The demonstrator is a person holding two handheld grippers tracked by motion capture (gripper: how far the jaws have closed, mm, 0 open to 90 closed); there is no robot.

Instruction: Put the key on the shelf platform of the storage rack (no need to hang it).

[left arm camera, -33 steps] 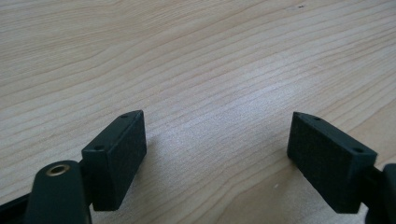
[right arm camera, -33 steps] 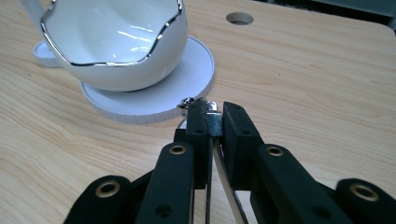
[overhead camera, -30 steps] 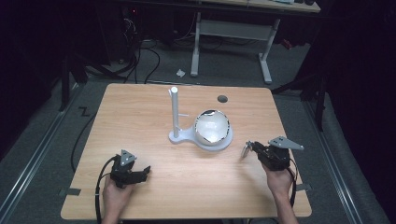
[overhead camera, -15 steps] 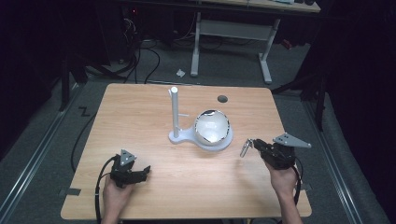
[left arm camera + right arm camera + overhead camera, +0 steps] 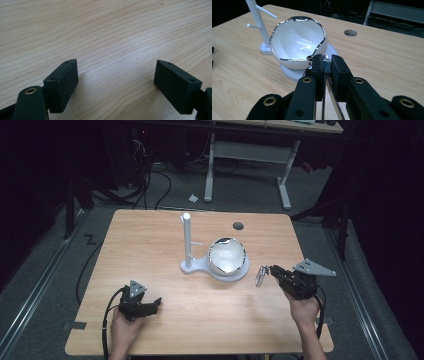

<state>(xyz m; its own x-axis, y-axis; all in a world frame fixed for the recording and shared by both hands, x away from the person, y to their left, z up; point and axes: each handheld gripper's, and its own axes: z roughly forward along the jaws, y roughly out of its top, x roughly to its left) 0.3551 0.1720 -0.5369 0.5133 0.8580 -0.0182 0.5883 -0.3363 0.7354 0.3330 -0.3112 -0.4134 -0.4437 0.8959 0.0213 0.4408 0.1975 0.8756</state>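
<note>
The right tool [image 5: 325,65] is clamped on a thin metal ring [image 5: 260,276], held just off the worktop [image 5: 165,240] beside the white bowl [image 5: 297,46], probably for hanging on the white stand [image 5: 187,242]. The left tool [image 5: 116,82], jaws apart, rests idle on the wood.

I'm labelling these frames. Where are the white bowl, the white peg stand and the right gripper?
white bowl [image 5: 227,256], high view, inner surface.
white peg stand [image 5: 187,240], high view, upright post.
right gripper [image 5: 326,65], right gripper view, between the fingertips, shut on a silvery metal piece [image 5: 260,276].
</note>
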